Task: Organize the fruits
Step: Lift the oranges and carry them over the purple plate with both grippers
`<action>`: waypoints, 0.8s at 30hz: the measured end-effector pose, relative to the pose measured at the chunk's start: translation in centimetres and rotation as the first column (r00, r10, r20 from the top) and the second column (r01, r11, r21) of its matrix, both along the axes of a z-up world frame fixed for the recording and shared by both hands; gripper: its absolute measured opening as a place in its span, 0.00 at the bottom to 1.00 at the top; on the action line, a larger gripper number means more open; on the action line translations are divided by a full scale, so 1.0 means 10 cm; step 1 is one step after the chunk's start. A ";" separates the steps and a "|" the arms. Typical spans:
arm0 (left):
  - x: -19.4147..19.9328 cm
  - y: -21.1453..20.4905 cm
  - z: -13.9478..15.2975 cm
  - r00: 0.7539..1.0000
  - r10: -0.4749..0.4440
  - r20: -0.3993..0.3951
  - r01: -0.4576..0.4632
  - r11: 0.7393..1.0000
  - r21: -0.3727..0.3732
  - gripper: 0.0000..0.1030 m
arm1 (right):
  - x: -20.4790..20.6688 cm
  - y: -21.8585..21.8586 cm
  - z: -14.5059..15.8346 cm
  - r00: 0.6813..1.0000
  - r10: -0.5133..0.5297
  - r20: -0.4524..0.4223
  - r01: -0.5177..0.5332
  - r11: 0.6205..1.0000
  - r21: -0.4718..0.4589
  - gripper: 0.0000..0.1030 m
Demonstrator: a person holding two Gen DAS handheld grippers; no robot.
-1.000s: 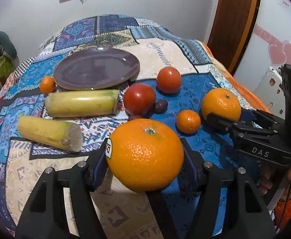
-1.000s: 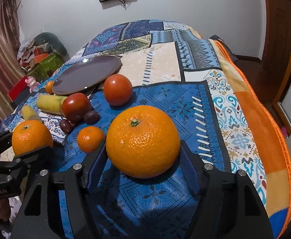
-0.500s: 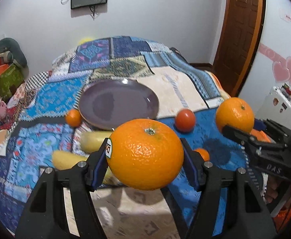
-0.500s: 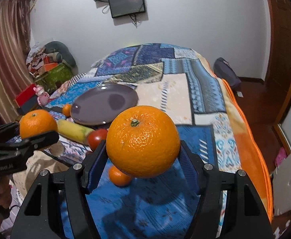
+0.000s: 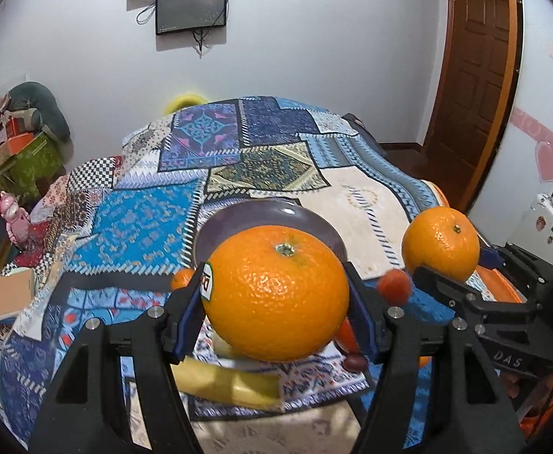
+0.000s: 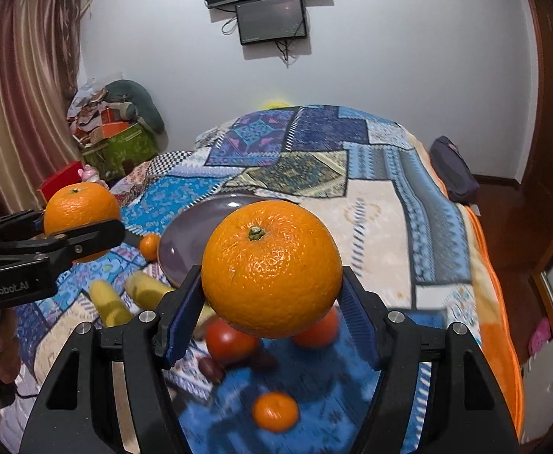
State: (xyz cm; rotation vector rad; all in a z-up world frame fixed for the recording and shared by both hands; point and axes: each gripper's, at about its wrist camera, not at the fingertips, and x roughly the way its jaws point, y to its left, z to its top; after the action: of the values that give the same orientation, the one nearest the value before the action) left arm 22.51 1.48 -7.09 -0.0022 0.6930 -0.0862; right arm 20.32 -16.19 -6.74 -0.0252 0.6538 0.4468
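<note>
My left gripper [image 5: 276,295] is shut on a large orange with a sticker [image 5: 276,291], held high above the bed. My right gripper [image 6: 270,268] is shut on a second large orange [image 6: 270,268], also held high. Each gripper shows in the other's view: the right one with its orange [image 5: 443,242], the left one with its orange [image 6: 81,215]. A purple plate [image 6: 189,242] lies on the patchwork bedspread beyond both oranges; it also shows in the left wrist view [image 5: 276,215]. Tomatoes [image 6: 231,340], small tangerines [image 6: 275,411], dark plums [image 6: 210,369] and yellow banana pieces [image 6: 109,302] lie below.
A small tangerine [image 6: 149,246] sits at the plate's left rim. The bedspread [image 5: 144,223] drops off at an orange edge [image 6: 496,302] on the right. Clutter and a green box [image 6: 121,151] stand at the back left. A screen hangs on the wall [image 5: 191,7].
Both grippers have risen from the bedspread with their oranges. The fruits on the bed now lie farther below, and the plate sits lower in both views.
</note>
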 end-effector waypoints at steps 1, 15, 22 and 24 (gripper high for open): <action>0.03 0.01 0.00 1.000 0.002 0.001 -0.002 1.000 0.002 0.64 | 0.04 0.04 0.00 1.000 0.005 0.001 -0.005 1.000 0.000 0.64; 0.58 0.30 -0.18 0.997 0.064 -0.045 -0.065 0.998 -0.011 0.64 | 0.44 0.34 -0.03 0.999 0.047 0.000 -0.047 0.998 -0.045 0.64; 0.88 0.36 -0.35 0.993 0.061 -0.099 -0.062 0.998 -0.005 0.64 | 0.64 0.44 -0.19 0.997 0.054 -0.056 -0.058 0.996 -0.062 0.64; 0.95 0.40 -0.39 0.991 0.059 -0.118 -0.062 0.998 -0.019 0.64 | 0.71 0.45 -0.25 0.995 0.062 -0.079 -0.067 0.995 -0.068 0.64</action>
State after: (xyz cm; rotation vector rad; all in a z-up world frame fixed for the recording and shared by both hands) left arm 32.02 5.47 -11.03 -0.0506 0.8084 -0.0359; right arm 27.41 -11.65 -9.19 -0.0971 0.7463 0.4886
